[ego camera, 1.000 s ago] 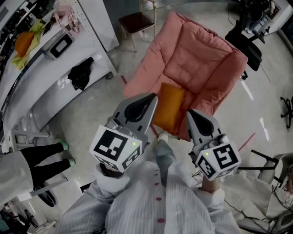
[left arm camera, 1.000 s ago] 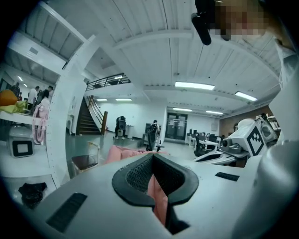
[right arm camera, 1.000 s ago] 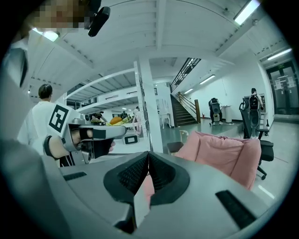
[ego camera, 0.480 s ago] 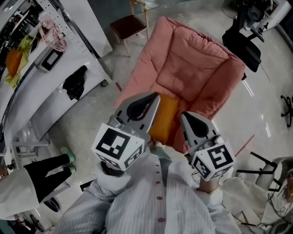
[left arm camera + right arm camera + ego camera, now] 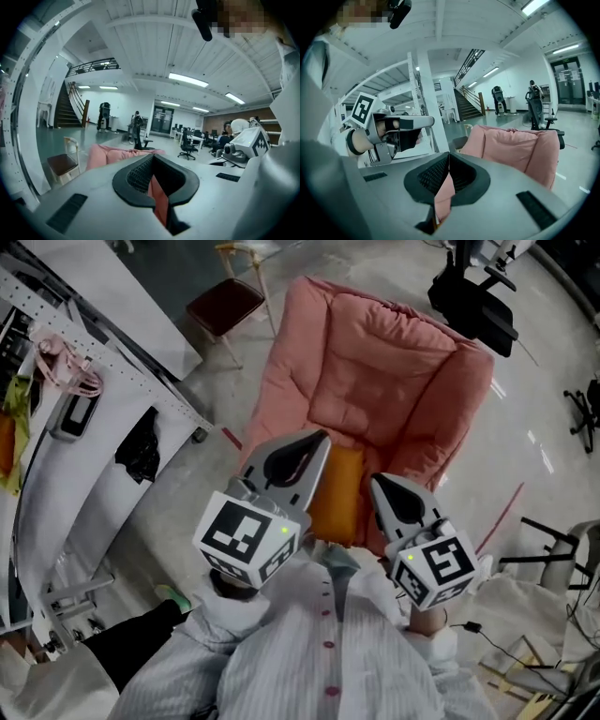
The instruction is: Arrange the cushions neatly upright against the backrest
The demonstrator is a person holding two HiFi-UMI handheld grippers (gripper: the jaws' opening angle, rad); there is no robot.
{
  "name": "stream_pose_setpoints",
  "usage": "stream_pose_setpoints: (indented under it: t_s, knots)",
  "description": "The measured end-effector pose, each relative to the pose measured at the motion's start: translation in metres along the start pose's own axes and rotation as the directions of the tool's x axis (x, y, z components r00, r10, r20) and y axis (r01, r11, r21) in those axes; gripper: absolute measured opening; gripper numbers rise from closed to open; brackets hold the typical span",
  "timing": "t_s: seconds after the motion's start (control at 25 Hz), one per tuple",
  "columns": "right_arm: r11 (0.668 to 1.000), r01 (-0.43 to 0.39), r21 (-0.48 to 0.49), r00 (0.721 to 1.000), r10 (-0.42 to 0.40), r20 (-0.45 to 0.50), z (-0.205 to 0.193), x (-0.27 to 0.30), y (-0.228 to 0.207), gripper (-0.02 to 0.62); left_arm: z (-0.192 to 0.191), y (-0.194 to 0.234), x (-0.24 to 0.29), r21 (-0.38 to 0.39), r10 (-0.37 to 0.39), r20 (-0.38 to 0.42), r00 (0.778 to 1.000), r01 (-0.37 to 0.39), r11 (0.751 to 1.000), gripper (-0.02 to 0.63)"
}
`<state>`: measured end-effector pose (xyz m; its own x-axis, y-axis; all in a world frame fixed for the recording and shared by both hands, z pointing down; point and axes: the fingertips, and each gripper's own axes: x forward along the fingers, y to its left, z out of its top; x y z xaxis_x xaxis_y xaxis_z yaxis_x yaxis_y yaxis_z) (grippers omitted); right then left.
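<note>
A pink padded armchair [image 5: 384, 371] stands on the floor ahead of me. An orange cushion [image 5: 339, 495] lies at the front of its seat, away from the backrest and partly hidden behind my left gripper. That left gripper [image 5: 319, 440] is held above the seat's front edge, just left of the cushion, jaws shut and empty. My right gripper [image 5: 377, 482] hovers just right of the cushion, also shut on nothing. In the left gripper view the shut jaws [image 5: 152, 159] point over the chair's pink top [image 5: 112, 154]. The right gripper view shows its shut jaws [image 5: 449, 158] before the chair [image 5: 515, 145].
A white shelf rack [image 5: 94, 427] with clothes and devices runs along the left. A small brown-seated chair [image 5: 225, 304] stands behind the armchair's left side, a black office chair [image 5: 473, 306] at the back right. Cables and a metal frame [image 5: 544, 540] lie at the right.
The head view has swung so the armchair sits more upright and central in the picture. Both grippers stay shut and close together over the seat's front, with the cushion unmoved.
</note>
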<state>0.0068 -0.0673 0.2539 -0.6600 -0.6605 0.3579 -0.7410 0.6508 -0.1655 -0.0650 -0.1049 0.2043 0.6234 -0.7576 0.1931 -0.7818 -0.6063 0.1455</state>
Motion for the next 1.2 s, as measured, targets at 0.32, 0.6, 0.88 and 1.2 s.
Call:
stream_pose_setpoints:
  t_s: [0.32, 0.6, 0.88, 1.2]
  knots:
    - [0.984, 0.164, 0.074, 0.986, -0.164, -0.011, 0.01, 0.045, -0.015, 0.014, -0.004, 0.048, 0.031, 0.006, -0.16, -0.075, 0.984, 0.161, 0.987, 0.011]
    - [0.925, 0.34, 0.167, 0.94, -0.337, -0.048, -0.015, 0.05, -0.043, 0.014, -0.031, 0.058, 0.065, 0.007, -0.305, -0.166, 0.938, 0.31, 0.951, 0.011]
    - [0.835, 0.478, 0.274, 0.879, -0.456, -0.141, -0.072, 0.038, -0.069, 0.014, -0.083, 0.048, 0.105, -0.017, -0.407, -0.283, 0.869, 0.419, 0.908, 0.011]
    - [0.785, 0.519, 0.338, 0.853, -0.449, -0.265, -0.163, 0.028, -0.085, 0.015, -0.178, 0.045, 0.142, -0.015, -0.42, -0.43, 0.799, 0.459, 0.888, 0.012]
